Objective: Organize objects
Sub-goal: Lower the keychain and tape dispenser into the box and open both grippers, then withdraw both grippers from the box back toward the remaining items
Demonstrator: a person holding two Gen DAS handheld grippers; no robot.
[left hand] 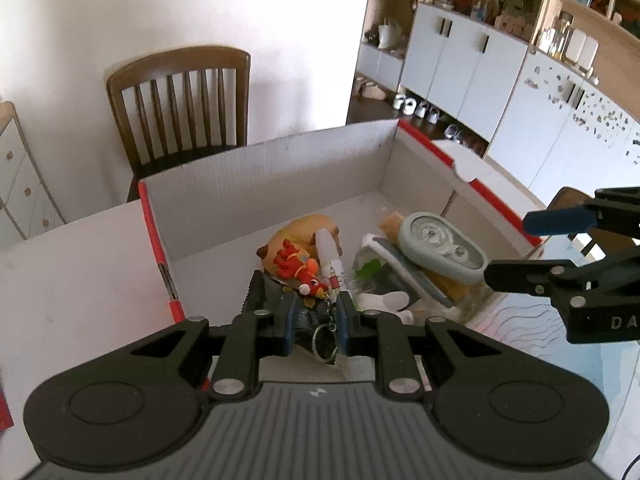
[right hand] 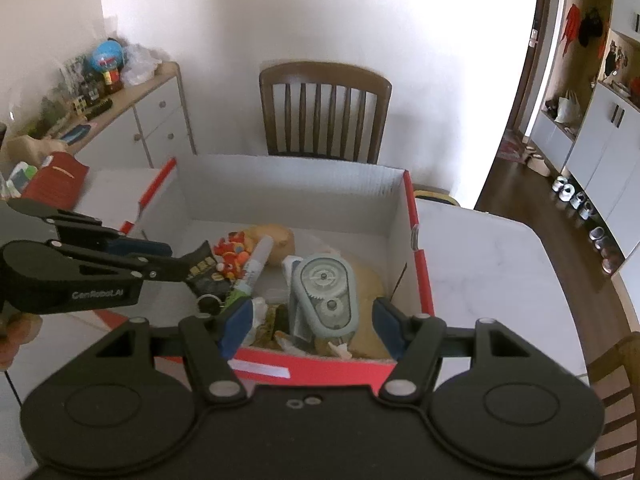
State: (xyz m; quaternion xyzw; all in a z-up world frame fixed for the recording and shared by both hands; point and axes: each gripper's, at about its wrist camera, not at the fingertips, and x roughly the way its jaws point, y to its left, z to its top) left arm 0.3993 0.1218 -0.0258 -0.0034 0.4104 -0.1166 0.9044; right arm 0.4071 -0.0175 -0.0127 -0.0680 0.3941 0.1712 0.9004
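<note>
A white cardboard box with a red rim (left hand: 264,148) (right hand: 416,248) stands on the table and holds several objects. Among them are a tan plush toy (left hand: 304,232), a red dragon keychain (left hand: 300,264), a white marker (left hand: 332,256) (right hand: 260,260) and a grey-green tape dispenser (left hand: 440,248) (right hand: 324,292). My left gripper (left hand: 316,320) (right hand: 176,260) is shut on a black packet (left hand: 310,316) (right hand: 202,268) over the box's left part. Above the box's near edge my right gripper (right hand: 314,328) (left hand: 508,248) stands open. The dispenser lies below, apart from its blue pads (right hand: 240,328).
The box's lid (left hand: 80,264) lies flat to the left. A wooden chair (right hand: 324,112) stands behind the table. A sideboard with clutter (right hand: 132,112) lines the left wall, and a red item (right hand: 56,184) lies near it. White marble tabletop (right hand: 500,280) spreads to the right.
</note>
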